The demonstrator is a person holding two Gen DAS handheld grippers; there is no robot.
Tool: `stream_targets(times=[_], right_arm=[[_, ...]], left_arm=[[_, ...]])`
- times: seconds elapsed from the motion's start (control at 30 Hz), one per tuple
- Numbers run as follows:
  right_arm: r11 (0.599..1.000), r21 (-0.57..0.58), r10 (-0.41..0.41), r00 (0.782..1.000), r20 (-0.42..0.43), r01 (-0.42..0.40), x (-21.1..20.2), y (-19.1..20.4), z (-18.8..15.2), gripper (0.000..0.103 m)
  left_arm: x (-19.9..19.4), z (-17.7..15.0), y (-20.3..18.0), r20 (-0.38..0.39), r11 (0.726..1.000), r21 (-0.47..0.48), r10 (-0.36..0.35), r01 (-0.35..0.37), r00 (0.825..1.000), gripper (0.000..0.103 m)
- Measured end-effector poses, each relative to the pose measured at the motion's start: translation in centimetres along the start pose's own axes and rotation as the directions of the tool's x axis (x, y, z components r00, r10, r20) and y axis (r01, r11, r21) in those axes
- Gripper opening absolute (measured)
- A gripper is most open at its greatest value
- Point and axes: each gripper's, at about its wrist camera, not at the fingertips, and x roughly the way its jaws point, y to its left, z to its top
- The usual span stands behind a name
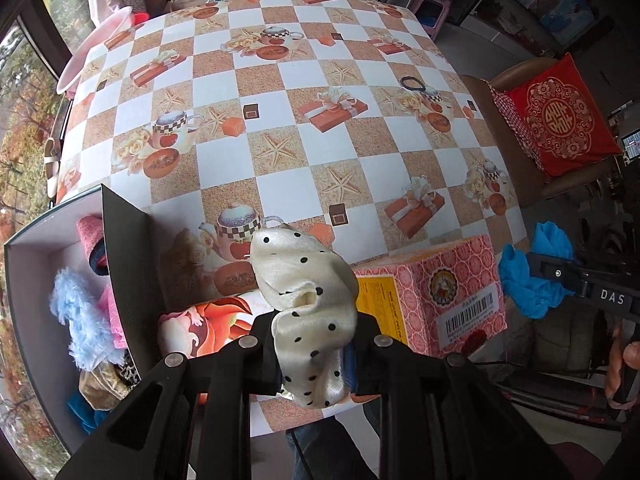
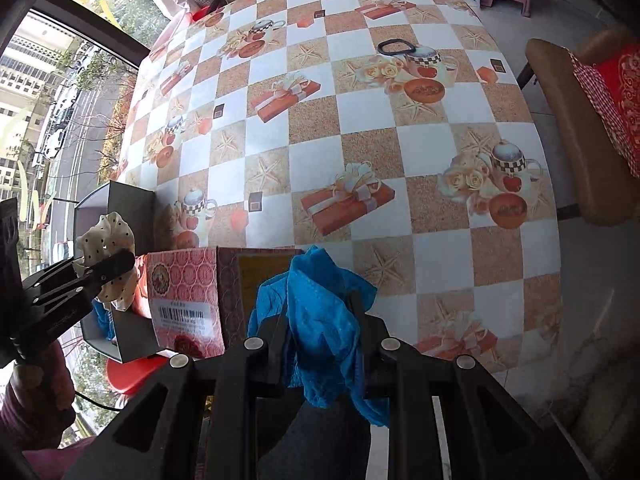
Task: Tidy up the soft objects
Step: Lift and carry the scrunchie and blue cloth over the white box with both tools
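Note:
My left gripper (image 1: 314, 332) is shut on a cream scrunchie with black dots (image 1: 304, 280), held above the table's near edge. It also shows at the left of the right wrist view as the scrunchie (image 2: 106, 236) in the left gripper (image 2: 108, 266). My right gripper (image 2: 320, 320) is shut on a crumpled blue cloth (image 2: 316, 300); the same blue cloth (image 1: 528, 280) hangs at the right in the left wrist view. An open dark box (image 1: 128, 260) at the left holds several soft things, among them a pale blue fluffy piece (image 1: 80, 320). A black hair tie (image 2: 394, 47) lies far out on the table.
A pink printed carton (image 1: 452, 292) stands on the near edge of the checked tablecloth (image 1: 320, 80), between the two grippers. An orange-patterned soft item (image 1: 208, 328) lies beside the box. A chair with a red cushion (image 1: 560, 120) stands to the right. A pink lid (image 1: 96, 44) sits far left.

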Motion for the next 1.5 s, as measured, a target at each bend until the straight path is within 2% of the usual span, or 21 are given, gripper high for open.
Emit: stream_targets(times=[0.27,0.43,0.67,0.93,1.13,1.5], right_arm=[[1.000,-0.007,0.029,1.000,0.009,-0.029,-1.2,3.0,-5.1,0.024],[0.996,-0.052,0.066,0.998,-0.005,-0.066,-1.1,5.7,-7.0,0.024],[0.980,-0.178,0.087,0.996,-0.036,-0.092,-0.5,10.1,-7.5,0.024],[0.929,-0.355,0.097,0.994,-0.044,-0.106,-0.5,16.2,-6.5,0.024],[0.882,-0.454,0.107,0.992,-0.066,-0.125,0.2,19.9,-5.8,0.024],[0.791,-0.590,0.137,0.987,-0.088,-0.162,1.2,26.2,-4.4,0.024]], left_arm=[[-1.5,-3.4,0.7,0.012,0.999,-0.008,-0.039,0.039,0.999,0.024],[-2.7,-4.7,1.6,0.044,0.999,-0.028,-0.035,0.037,0.998,0.024],[-4.2,-5.9,3.4,0.091,0.996,-0.085,-0.011,0.019,0.996,0.024],[-5.9,-7.7,6.6,0.143,0.978,-0.209,0.027,0.004,0.989,0.024],[-7.0,-9.8,9.8,0.167,0.942,-0.335,0.079,-0.019,0.983,0.025],[-8.2,-13.8,14.5,0.172,0.836,-0.546,0.169,-0.049,0.971,0.025]])
